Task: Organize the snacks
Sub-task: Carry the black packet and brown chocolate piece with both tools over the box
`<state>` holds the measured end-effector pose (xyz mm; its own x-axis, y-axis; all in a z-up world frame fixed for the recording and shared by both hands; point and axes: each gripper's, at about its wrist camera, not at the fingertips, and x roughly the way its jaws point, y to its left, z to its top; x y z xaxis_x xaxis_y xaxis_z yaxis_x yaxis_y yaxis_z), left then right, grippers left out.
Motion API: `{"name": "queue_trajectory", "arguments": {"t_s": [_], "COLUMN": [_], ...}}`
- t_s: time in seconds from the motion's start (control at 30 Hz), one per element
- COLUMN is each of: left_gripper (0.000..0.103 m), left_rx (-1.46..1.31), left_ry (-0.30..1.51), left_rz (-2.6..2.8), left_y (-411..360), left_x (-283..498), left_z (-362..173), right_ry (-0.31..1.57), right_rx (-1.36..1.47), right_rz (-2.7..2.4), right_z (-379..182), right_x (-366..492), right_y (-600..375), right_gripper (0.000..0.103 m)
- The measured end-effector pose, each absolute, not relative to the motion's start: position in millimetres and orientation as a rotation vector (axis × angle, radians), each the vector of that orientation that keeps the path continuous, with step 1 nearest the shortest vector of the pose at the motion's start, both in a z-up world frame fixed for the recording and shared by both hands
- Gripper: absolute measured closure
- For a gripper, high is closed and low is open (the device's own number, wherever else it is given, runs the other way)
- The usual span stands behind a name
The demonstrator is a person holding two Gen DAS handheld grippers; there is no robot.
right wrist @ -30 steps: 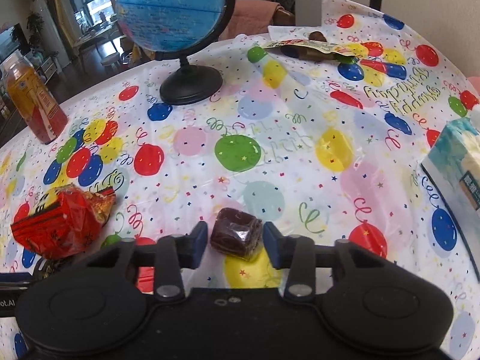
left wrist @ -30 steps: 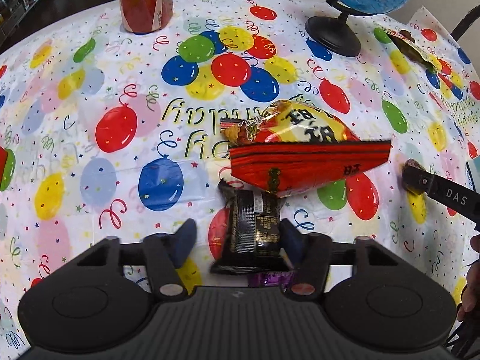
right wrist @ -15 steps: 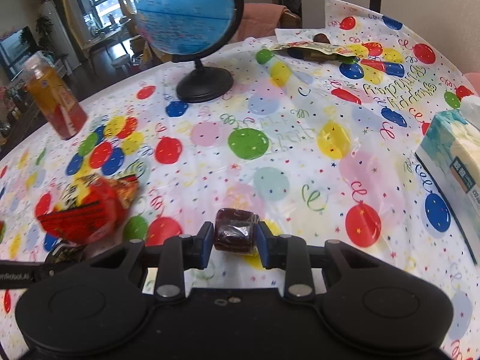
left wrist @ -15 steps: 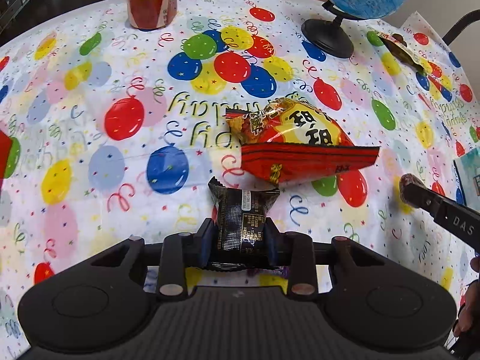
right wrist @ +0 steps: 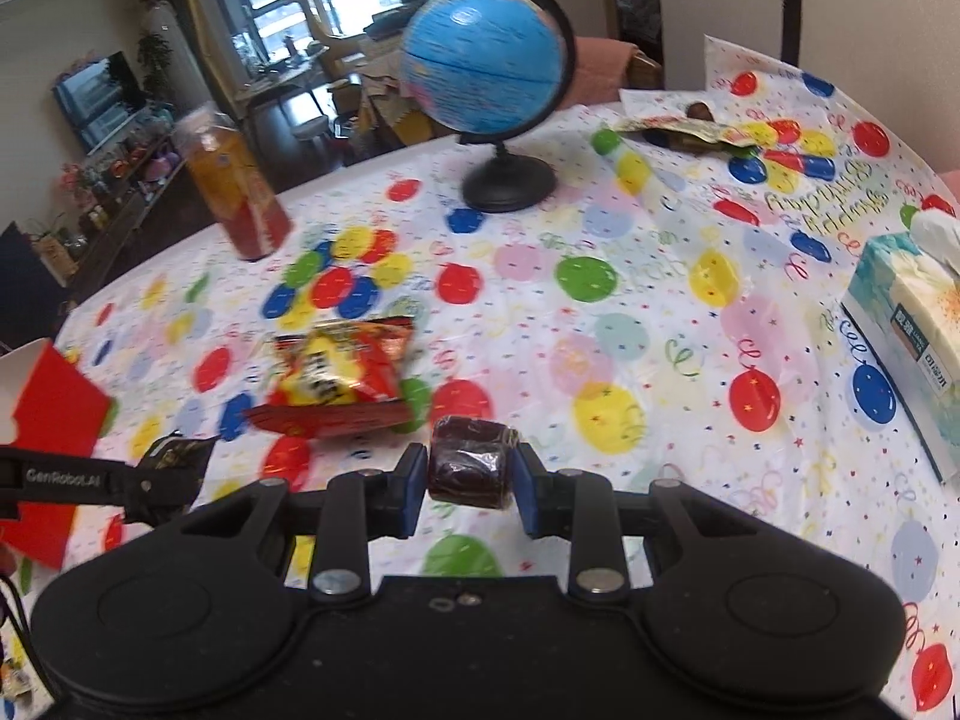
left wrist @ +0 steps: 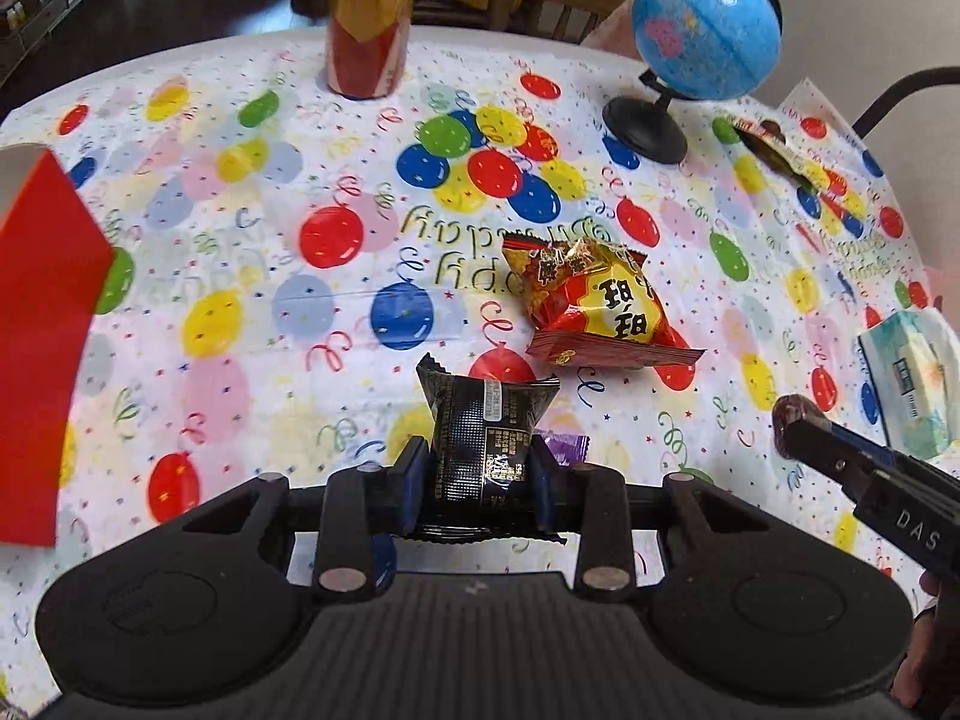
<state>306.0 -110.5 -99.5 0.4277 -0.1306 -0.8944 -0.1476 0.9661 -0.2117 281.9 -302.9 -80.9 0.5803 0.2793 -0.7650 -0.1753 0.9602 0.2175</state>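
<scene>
My left gripper is shut on a black snack packet and holds it above the balloon tablecloth. My right gripper is shut on a dark brown wrapped snack, also lifted; it shows at the right of the left wrist view. A red and yellow snack bag lies on the table ahead; it also shows in the right wrist view. A purple wrapper lies under the left gripper. A red box stands at the left; it also shows in the right wrist view.
A blue globe on a black stand is at the back right. A tall orange and red bottle stands at the back. A tissue box is at the right. A flat snack packet lies at the far right.
Both grippers closed on their snacks and lifted them off the table. The views pulled back, and the red box came into sight at the left.
</scene>
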Motion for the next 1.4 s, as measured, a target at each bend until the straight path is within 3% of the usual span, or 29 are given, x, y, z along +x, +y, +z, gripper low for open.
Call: {"name": "queue_trajectory", "arguments": {"t_s": [0.63,1.4], "left_gripper": [0.069,0.069], "left_rx": [-0.305,-0.357], "left_ry": [0.976,0.923], "left_rz": [0.102,0.160], "left_y": [-33,120], "left_x": [248,204], "left_z": [-37,-17], "right_ry": [0.815,0.775], "right_rx": [0.051,-0.030], "right_rz": [0.457,0.571], "right_z": [-18,10], "right_x": [235,207], "right_y": [-207,-44], "right_gripper": [0.074,0.074]}}
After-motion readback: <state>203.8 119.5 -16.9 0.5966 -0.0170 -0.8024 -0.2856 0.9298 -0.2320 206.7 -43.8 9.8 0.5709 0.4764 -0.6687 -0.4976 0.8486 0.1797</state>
